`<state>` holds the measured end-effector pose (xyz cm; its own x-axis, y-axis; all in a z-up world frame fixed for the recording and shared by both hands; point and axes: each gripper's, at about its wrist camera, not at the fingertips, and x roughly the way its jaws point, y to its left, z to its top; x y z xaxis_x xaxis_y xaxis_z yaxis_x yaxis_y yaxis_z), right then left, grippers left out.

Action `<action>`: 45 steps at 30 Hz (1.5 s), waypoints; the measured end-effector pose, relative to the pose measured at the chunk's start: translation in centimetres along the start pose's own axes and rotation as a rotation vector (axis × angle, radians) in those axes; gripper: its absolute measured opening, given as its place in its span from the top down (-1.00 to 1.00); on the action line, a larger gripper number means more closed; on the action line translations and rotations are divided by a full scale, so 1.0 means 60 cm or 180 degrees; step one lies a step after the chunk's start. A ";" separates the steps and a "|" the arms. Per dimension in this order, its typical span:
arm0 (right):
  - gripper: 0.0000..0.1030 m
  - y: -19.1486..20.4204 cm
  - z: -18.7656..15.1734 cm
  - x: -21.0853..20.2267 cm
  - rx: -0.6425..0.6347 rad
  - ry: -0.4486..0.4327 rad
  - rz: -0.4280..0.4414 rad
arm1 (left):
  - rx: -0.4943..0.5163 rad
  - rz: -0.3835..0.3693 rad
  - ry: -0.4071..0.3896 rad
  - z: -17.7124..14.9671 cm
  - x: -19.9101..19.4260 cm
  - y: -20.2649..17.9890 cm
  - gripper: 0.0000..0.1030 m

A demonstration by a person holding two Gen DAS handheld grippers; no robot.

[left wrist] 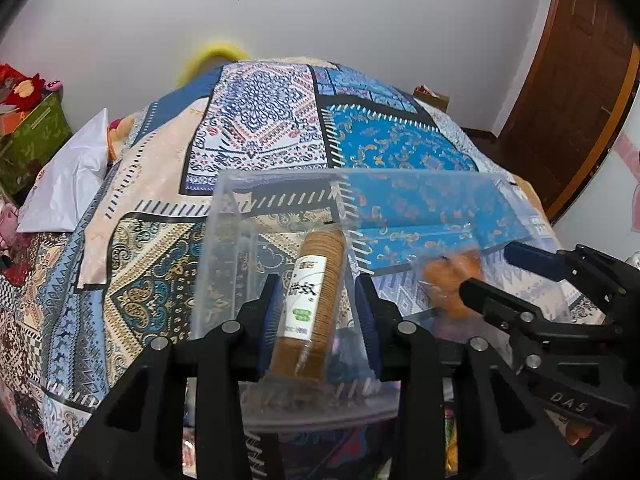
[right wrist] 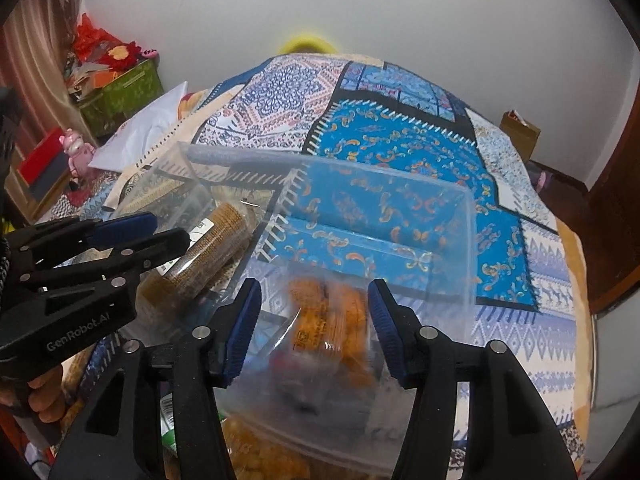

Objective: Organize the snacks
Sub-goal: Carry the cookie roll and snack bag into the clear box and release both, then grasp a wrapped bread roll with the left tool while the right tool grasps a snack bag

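A clear plastic bin stands on the patterned bedspread. My left gripper is shut on a roll of brown biscuits with a white label and holds it tilted inside the bin's left part. The right wrist view shows this same left gripper and biscuit roll at the left. My right gripper stands open over the bin's right part. A blurred orange snack packet lies between its blue pads without touching them. The right gripper and orange packet also appear in the left wrist view.
More snack packets lie under the bin's near edge. A white bag and a green box sit at the left of the bed. A yellow ring rests by the far wall, and a brown door stands at the right.
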<state>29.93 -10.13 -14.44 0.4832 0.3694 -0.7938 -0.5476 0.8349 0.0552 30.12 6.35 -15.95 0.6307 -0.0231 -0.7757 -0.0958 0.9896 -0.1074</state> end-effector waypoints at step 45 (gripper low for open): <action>-0.51 -0.054 -0.173 -0.089 0.0524 0.0049 -0.0023 | -0.0144 0.0366 0.0373 -0.233 -0.088 0.141 -0.52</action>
<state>22.06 -19.02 -16.68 0.4755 0.3577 -0.8037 -0.4241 0.8936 0.1469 15.23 12.84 -21.48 0.5196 0.0710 -0.8514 -0.1984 0.9793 -0.0394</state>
